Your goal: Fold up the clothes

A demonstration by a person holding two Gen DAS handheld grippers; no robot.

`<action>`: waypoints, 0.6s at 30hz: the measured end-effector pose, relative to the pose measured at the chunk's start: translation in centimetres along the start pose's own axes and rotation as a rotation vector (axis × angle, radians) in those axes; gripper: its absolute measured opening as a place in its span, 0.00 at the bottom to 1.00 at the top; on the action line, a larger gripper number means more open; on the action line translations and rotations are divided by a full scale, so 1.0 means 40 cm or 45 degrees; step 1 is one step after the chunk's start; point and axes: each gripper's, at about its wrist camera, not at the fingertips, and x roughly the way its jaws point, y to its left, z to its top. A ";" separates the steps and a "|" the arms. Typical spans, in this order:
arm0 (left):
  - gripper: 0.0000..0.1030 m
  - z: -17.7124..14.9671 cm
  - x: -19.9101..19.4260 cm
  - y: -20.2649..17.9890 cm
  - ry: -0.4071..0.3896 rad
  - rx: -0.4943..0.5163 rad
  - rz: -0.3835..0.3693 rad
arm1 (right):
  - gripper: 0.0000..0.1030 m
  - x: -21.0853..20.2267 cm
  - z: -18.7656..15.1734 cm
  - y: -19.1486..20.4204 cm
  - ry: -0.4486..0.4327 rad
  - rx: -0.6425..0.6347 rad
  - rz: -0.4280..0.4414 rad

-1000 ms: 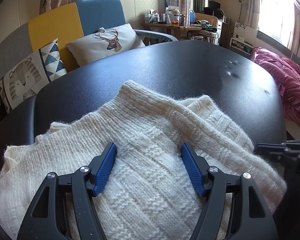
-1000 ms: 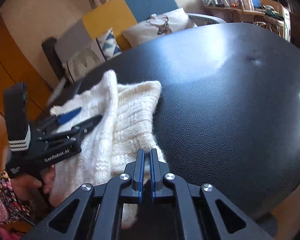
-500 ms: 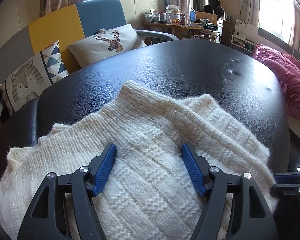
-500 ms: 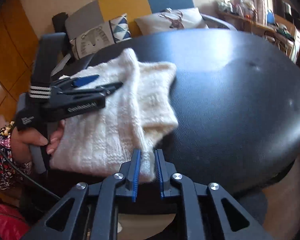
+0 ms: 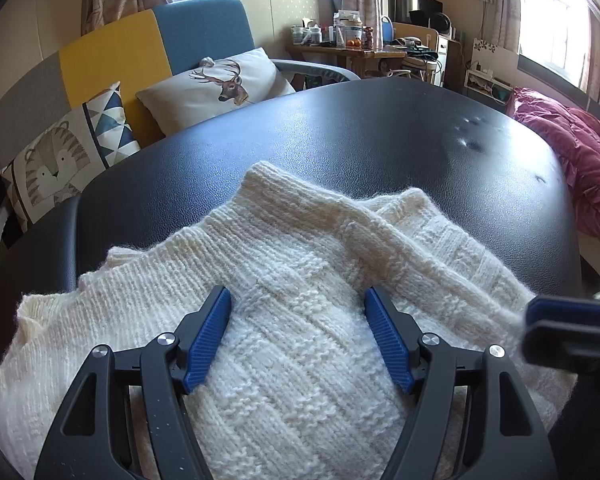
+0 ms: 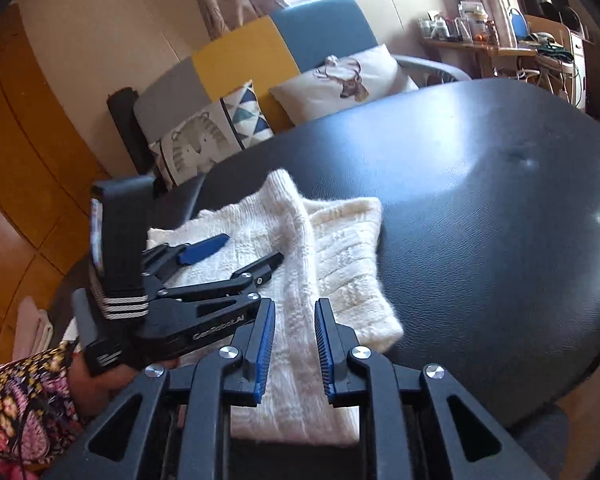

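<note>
A cream knitted sweater [image 5: 300, 280] lies folded on the black table [image 5: 340, 140]; it also shows in the right wrist view [image 6: 340, 260]. My left gripper [image 5: 298, 300] is open and rests low over the sweater, its blue pads on either side of a knitted fold. It also shows in the right wrist view [image 6: 236, 252], held by a hand. My right gripper [image 6: 295, 308] is open just above the sweater's near right part, holding nothing. Its tip shows blurred at the right of the left wrist view [image 5: 568, 320].
A sofa [image 5: 140, 52] with patterned cushions [image 5: 220, 84] stands behind the table. A pink quilt [image 5: 572, 152] lies past the table's right edge. A cluttered desk [image 5: 352, 44] stands at the back. The table's far and right parts [image 6: 500, 200] are bare black leather.
My right gripper has opened, letting go of the sweater's edge, and now points over the sweater. My left gripper has stayed in place, open.
</note>
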 end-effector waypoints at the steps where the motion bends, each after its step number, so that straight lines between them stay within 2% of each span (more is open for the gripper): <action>1: 0.70 0.000 0.000 0.000 0.000 -0.001 0.000 | 0.18 0.011 -0.002 -0.002 0.018 0.006 -0.015; 4: 0.71 -0.001 0.000 0.002 0.001 -0.004 -0.006 | 0.18 0.037 -0.018 -0.005 0.057 -0.010 -0.062; 8: 0.71 0.001 -0.007 0.004 0.006 -0.007 -0.005 | 0.17 0.055 -0.026 0.004 0.065 -0.109 -0.152; 13: 0.71 -0.018 -0.070 0.046 -0.017 -0.042 0.002 | 0.17 0.062 -0.029 -0.014 0.043 -0.097 -0.135; 18: 0.71 -0.062 -0.189 0.164 -0.085 -0.161 0.210 | 0.17 0.054 -0.036 -0.014 0.025 -0.096 -0.133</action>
